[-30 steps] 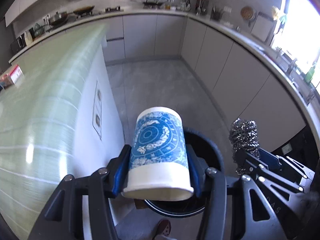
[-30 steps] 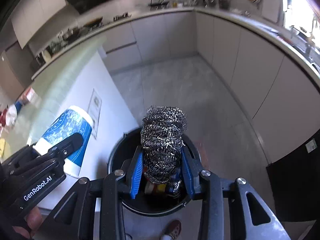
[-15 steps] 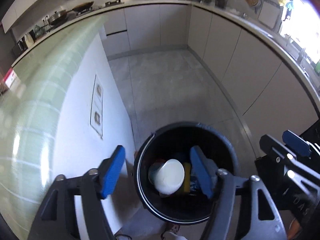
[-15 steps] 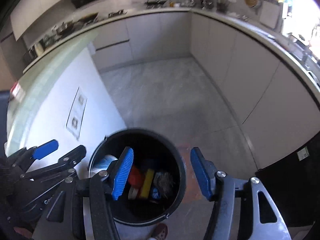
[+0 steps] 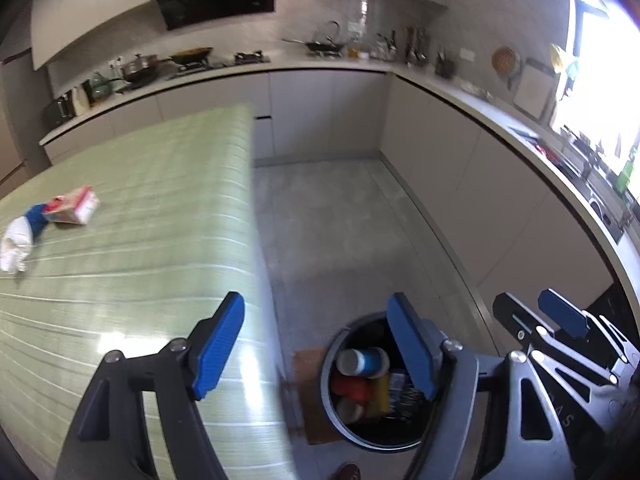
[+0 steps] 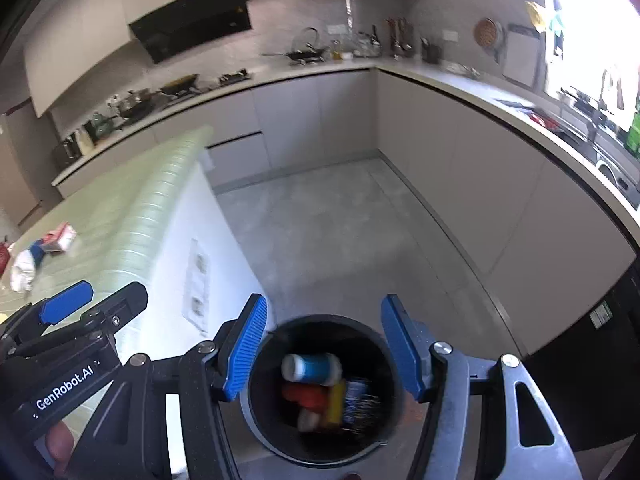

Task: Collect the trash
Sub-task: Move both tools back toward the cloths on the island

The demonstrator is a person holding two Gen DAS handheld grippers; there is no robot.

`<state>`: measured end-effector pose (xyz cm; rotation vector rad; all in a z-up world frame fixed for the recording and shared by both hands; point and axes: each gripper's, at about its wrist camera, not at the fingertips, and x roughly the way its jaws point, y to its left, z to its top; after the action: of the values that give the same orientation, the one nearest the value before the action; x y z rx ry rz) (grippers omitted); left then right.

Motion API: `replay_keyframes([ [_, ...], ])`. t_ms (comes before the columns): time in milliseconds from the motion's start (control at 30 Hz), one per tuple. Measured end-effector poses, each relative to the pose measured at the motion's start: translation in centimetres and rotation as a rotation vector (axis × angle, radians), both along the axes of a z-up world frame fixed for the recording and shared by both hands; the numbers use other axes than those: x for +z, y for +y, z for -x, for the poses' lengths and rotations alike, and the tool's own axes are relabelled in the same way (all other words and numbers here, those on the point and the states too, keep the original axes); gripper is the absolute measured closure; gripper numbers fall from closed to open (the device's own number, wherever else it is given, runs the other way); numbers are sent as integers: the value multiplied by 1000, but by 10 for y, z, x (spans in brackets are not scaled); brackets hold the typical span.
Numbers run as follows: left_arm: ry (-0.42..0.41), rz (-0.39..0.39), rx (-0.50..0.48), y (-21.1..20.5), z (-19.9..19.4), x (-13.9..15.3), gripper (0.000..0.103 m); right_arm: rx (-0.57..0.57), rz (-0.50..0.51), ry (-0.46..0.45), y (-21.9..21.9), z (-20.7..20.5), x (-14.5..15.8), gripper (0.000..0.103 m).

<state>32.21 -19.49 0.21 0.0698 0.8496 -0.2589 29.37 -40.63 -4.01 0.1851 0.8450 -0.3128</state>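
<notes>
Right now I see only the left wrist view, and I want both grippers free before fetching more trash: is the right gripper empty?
Observer: Yes. The right gripper has just been opening its jaws; they stand open over the bin, nothing between them.
Operator: Anything left on the counter past the white wad?
Observer: A red thing shows at the picture's left edge, beside the white wad; too cropped to identify.

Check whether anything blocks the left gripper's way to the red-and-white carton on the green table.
Nothing visible does. The left gripper is open and empty, and bare green table lies between it and the carton.
</notes>
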Motion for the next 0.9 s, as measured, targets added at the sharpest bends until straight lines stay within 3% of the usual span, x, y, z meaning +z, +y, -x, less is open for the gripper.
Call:
replay_keyframes([
  [267, -47, 1, 123, 99, -17, 17, 27, 97, -11, -58, 107, -31, 25, 41],
  [667, -43, -32, 272, 273, -48, 7, 27, 216, -56, -62, 284, -89, 11, 41],
  [900, -45, -47, 332, 331, -64, 6, 27, 287, -65, -51, 349, -114, 9, 41],
])
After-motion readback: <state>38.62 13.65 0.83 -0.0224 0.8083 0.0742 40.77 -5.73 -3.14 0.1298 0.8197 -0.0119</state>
